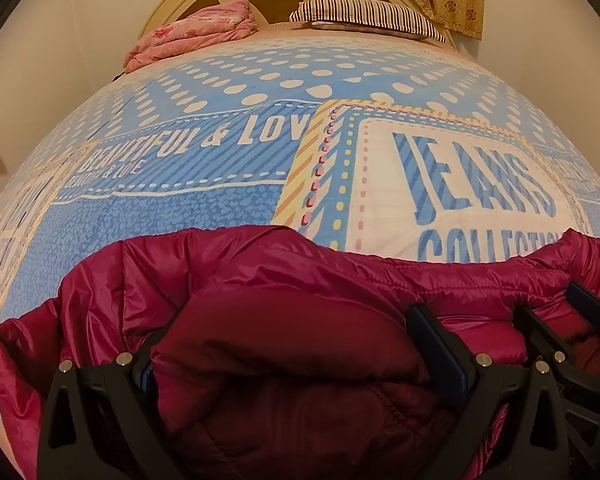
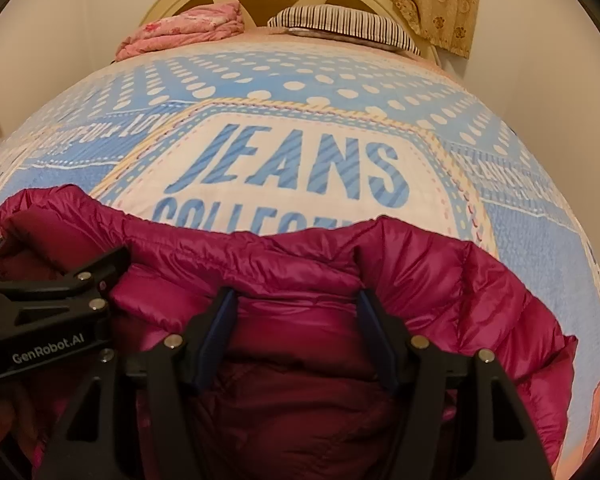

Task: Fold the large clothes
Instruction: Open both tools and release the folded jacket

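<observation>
On the bed cover, below its "JEANS" panel, the magenta puffer jacket lies bunched at the near edge. My left gripper spans a thick fold, jaws wide and pressing it. My right gripper stands partly open around padding; I cannot tell if it grips. The slick shell could slip from either, springing the fold open.

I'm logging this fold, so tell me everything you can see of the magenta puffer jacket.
The magenta puffer jacket is shiny, quilted and puffy, seemingly nylon. It lies bunched across the near edge of the printed bedspread, a darker padded fold bulging between the left gripper jaws. The right gripper jaws straddle another bunched fold.
</observation>
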